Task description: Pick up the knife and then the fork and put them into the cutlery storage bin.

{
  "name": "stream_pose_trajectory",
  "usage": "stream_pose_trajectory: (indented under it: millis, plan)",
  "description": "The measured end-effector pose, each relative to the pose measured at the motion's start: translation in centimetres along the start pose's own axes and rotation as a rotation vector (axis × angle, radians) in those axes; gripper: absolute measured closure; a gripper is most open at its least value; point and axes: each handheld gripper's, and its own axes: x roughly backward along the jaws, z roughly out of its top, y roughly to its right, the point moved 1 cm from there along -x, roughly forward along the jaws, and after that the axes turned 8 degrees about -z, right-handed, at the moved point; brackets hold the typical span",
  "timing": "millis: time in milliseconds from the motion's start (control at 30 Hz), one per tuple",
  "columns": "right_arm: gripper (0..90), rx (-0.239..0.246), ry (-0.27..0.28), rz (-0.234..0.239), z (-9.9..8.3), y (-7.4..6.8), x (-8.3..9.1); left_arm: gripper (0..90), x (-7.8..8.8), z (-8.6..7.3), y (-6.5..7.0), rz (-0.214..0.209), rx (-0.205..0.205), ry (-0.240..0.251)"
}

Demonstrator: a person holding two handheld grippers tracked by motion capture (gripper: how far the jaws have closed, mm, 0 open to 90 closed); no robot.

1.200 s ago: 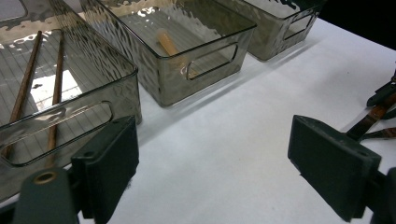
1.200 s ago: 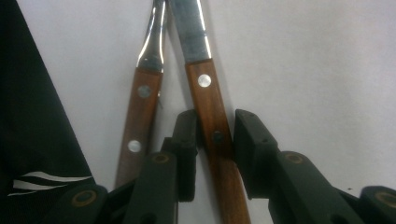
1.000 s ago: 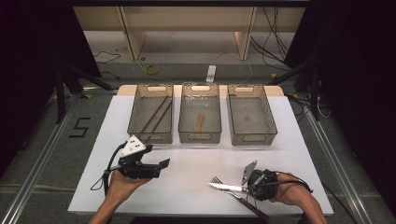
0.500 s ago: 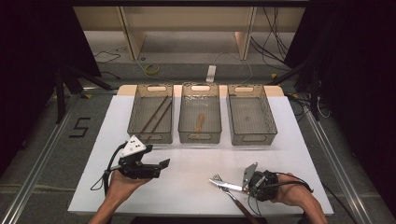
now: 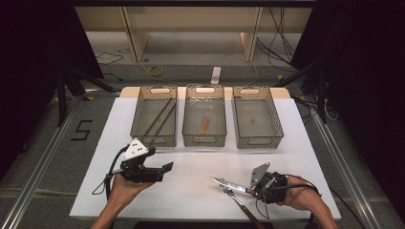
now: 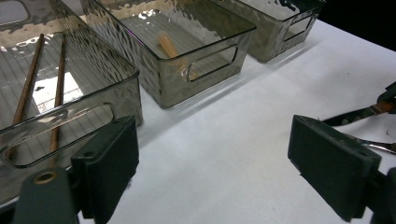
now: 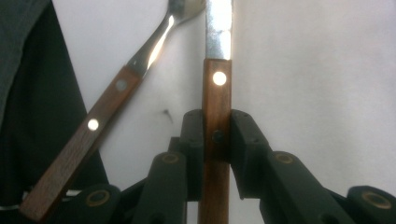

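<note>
My right gripper is shut on the wooden handle of a knife, whose blade points left just over the white table. Seen from the right gripper view, both pads press the knife handle from either side. A fork with the same wooden handle lies on the table beside the knife, its handle angled toward the person. At the front left, my left gripper hovers open, and its pads stand wide apart with nothing between them.
Three clear smoky trays stand in a row at the back. The left tray holds two brown chopsticks, the middle tray a pale wooden utensil, and the right tray holds nothing. The white table spreads in front.
Hardly anything differs. The right hand has shifted a touch with the knife in its grip, and the left hand has stayed still.
</note>
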Motion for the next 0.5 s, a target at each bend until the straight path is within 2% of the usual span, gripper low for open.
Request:
stream_pose_trajectory:
  millis: [133,267,400,500]
  plan:
    - [77.0,-0.075,0.049,-0.013,0.0,0.8,0.5,15.5,0.1,0.0,0.0,-0.009,0.001,0.008]
    - [76.9,-0.180,0.091,-0.023,-0.1,1.8,0.8,15.5,0.3,0.1,-0.1,-0.031,0.018,0.039]
    - [76.9,-0.243,0.107,-0.037,-0.1,2.7,0.8,15.5,0.3,0.1,-0.1,-0.030,0.018,0.047]
    - [76.9,-0.270,0.130,-0.034,0.1,3.4,0.9,15.5,0.3,0.1,-0.1,-0.029,0.019,0.048]
